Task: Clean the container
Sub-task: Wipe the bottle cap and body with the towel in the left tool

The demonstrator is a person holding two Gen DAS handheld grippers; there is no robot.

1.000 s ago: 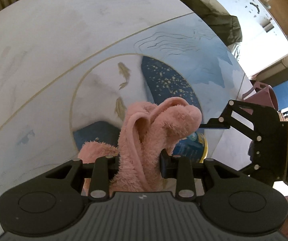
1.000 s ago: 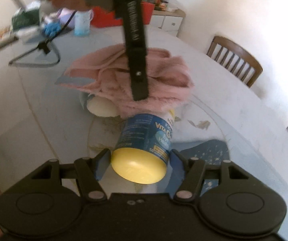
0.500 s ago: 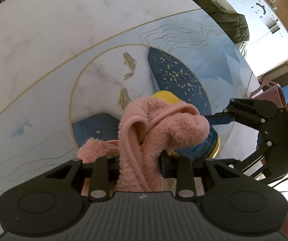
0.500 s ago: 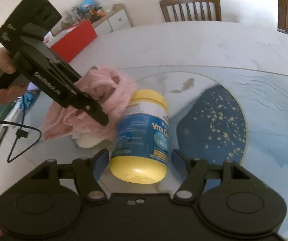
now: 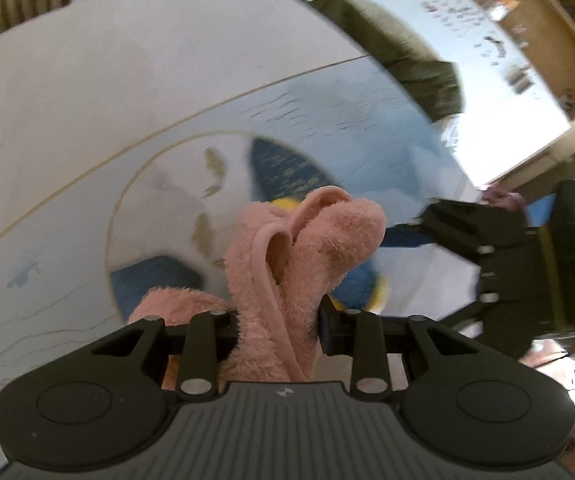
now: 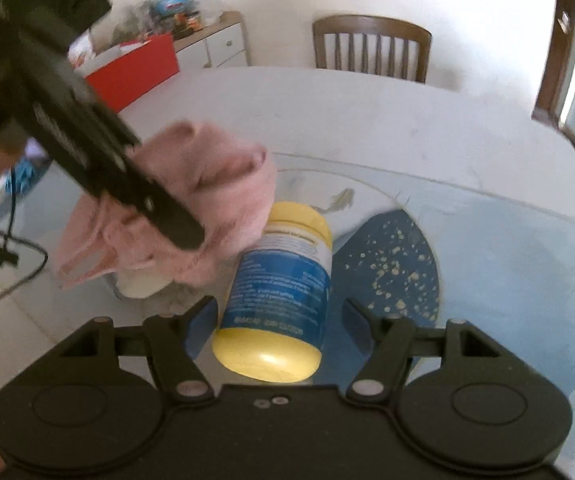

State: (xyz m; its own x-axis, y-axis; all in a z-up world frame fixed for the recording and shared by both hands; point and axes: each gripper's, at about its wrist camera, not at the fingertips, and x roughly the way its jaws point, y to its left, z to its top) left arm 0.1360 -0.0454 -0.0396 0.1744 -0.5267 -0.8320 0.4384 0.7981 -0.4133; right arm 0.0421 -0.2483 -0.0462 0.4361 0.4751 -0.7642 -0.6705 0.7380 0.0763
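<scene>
The right gripper [image 6: 275, 312] has its fingers clamped on the container [image 6: 283, 280] — a yellow bottle with a blue label, held above the surface [image 6: 507, 264]. The left gripper [image 5: 279, 312] has its fingers closed on a pink cloth [image 5: 303, 248], and this cloth touches the bottle's upper side. Farther behind — a wooden chair [image 6: 371, 46] stands at the surface's edge.

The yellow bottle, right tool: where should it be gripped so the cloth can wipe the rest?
Judging by its pose, grip the bottle low across the round body, near the base end facing the right tool, approaching along its length. That leaves the cap end free for the pink cloth.
</scene>
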